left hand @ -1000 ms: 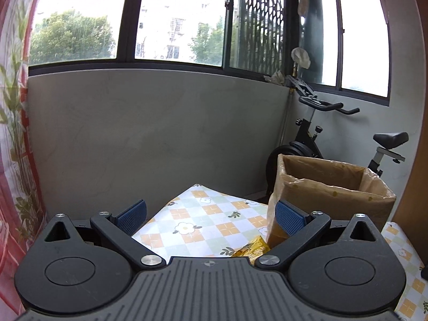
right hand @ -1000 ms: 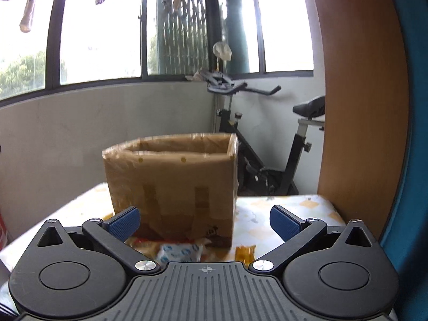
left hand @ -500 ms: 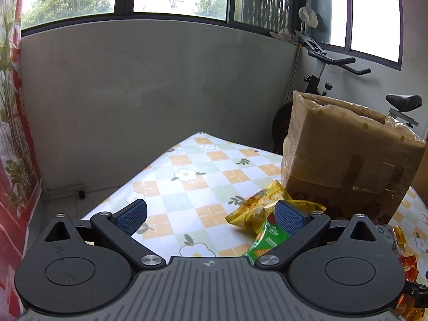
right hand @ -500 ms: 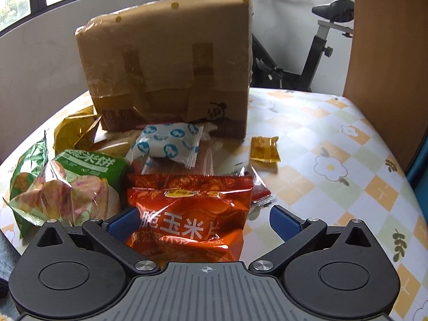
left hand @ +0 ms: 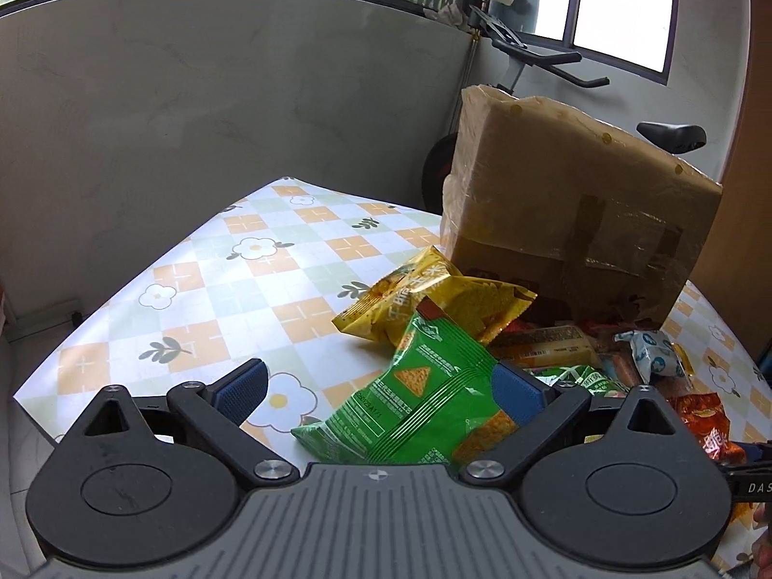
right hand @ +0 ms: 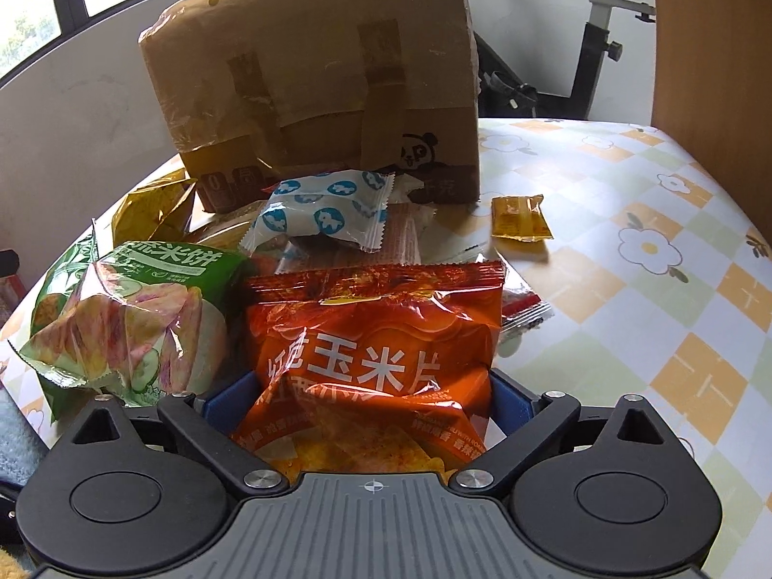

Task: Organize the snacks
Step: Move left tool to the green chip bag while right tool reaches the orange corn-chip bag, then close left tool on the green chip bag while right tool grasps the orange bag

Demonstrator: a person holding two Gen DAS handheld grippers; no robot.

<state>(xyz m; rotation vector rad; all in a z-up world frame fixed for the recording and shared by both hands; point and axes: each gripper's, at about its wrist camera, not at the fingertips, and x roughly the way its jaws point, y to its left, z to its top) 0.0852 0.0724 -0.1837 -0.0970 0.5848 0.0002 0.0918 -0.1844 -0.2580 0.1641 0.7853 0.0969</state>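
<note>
A pile of snack packets lies on the checked tablecloth in front of a taped cardboard box (left hand: 569, 212), which also shows in the right wrist view (right hand: 318, 82). My left gripper (left hand: 379, 393) is open, its jaws either side of a green chip bag (left hand: 420, 400); a yellow chip bag (left hand: 434, 299) lies just beyond. My right gripper (right hand: 369, 400) is open, its jaws either side of an orange corn chip bag (right hand: 376, 342). A green rice cracker bag (right hand: 130, 318) lies to its left and a white and blue packet (right hand: 328, 212) lies behind.
A small orange sachet (right hand: 518, 219) lies right of the box. A small red sachet (right hand: 523, 313) lies beside the orange bag. An exercise bike (left hand: 555, 72) stands behind the table. A wooden panel (right hand: 714, 48) rises at the right. The table's near left edge (left hand: 34, 410) drops off.
Both grippers have come down and forward from a raised view of the box to the snack pile. The green bag now lies between the left jaws, the orange bag between the right jaws.
</note>
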